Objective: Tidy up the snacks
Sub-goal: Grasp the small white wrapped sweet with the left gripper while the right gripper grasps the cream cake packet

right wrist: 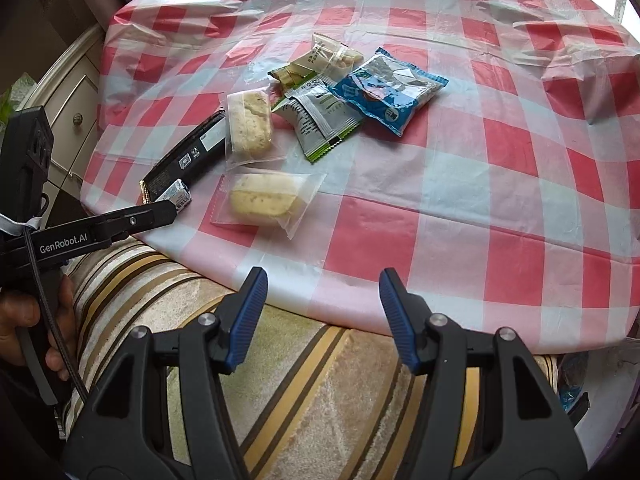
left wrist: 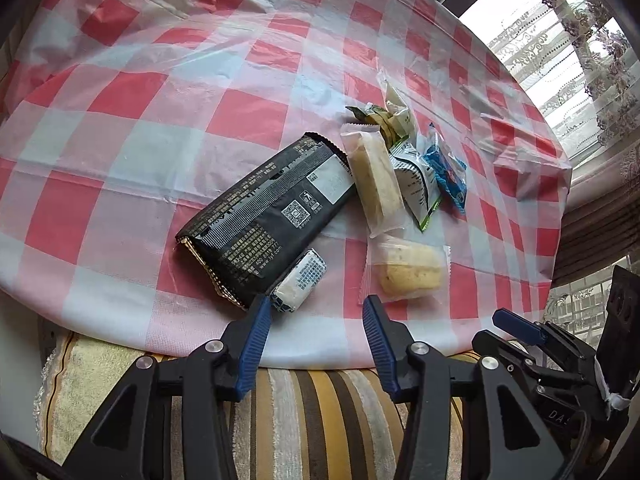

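Checkered table: black packet partly hidden behind left claw; both claws empty, parted.

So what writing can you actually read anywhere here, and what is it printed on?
"GenRobot.AI": side of the left gripper.
"400 8819 777" and "www.lyf.com": black snack packet, roughly read; its other print and QR code are too small.
"DA": black body of the right gripper, cut off.
Blue packet and green-edged packet: print unreadable.

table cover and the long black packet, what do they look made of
Table cover: looks like thin plastic sheet, glossy, translucent and wrinkled with creases. Long black packet: probably printed plastic film, matte black outside; a gold metallic edge shows at its near end.
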`<state>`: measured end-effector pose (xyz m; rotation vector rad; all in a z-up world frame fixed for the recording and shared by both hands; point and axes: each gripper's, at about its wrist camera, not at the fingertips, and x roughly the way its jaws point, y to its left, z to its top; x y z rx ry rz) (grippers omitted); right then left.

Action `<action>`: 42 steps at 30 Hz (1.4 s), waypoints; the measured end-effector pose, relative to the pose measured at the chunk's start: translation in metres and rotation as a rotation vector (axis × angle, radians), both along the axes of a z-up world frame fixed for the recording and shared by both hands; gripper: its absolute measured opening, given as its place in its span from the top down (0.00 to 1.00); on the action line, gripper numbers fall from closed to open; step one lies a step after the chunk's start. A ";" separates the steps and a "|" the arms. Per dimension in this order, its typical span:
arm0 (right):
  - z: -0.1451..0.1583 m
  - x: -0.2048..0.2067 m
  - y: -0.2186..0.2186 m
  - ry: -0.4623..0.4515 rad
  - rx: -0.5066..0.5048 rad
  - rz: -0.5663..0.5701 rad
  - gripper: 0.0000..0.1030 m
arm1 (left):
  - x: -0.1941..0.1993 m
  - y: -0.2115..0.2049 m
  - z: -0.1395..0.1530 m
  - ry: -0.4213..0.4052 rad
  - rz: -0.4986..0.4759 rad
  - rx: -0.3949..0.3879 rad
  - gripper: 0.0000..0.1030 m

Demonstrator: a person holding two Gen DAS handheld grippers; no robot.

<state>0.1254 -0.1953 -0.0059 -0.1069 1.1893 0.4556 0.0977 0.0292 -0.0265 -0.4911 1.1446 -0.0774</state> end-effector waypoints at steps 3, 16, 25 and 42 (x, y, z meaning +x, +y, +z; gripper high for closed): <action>-0.004 0.006 0.008 0.017 0.006 0.001 0.40 | 0.005 0.002 -0.002 0.000 0.000 0.005 0.53; -0.015 0.028 0.047 0.048 -0.018 -0.011 0.23 | 0.018 -0.006 -0.008 0.004 -0.067 0.078 0.86; -0.023 0.042 0.071 0.060 -0.038 -0.050 0.19 | 0.014 -0.001 -0.010 -0.019 -0.050 0.045 0.86; -0.039 0.048 0.107 0.035 -0.159 -0.028 0.16 | 0.003 0.016 -0.007 -0.073 0.049 -0.031 0.86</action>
